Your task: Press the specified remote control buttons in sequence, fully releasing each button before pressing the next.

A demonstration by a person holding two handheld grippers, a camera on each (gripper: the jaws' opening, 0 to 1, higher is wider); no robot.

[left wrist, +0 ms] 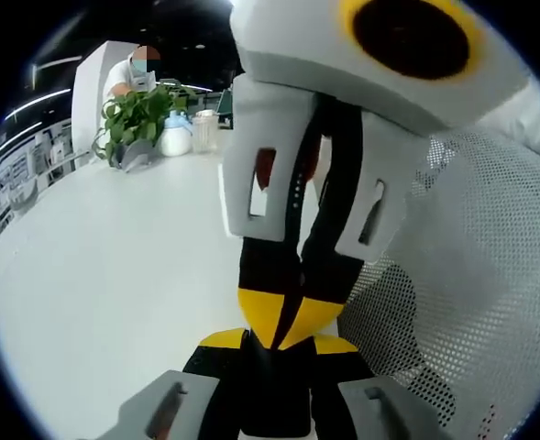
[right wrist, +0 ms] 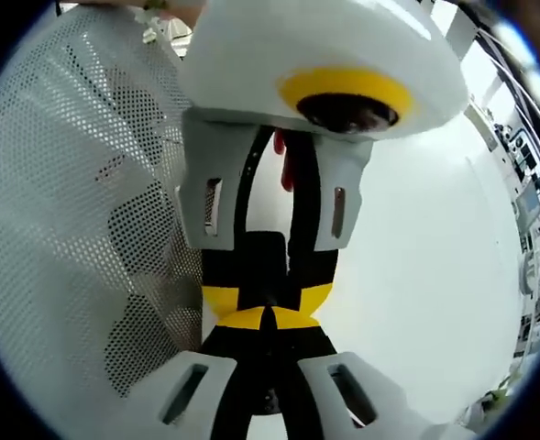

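Right now your two tools meet tip to tip. In the left gripper view your left tool rises from 6 o'clock, its yellow-edged black tips set narrow, just far enough apart to take the right tool, which comes down from 12 o'clock with its own yellow tips pressed together in a point. That point sits between the left tips, and they appear to pinch it. The right gripper view agrees: the right tool comes up from 6 o'clock with its jaws closed on nothing of their own, and the left tool hangs from 12 o'clock, its yellow ends flanking the closed tips. A white perforated mesh panel curves past the tools at 3 o'clock in the left gripper view and stands at 9 o'clock in the right gripper view; whether it touches either tool you cannot tell. The white counter spreads out toward 9 o'clock. At its far edge, near 11 o'clock, stand a leafy potted plant, a white jug just beside it and a clear container next along, with a person behind the plant. Where the remote control lies, you cannot tell from these views.
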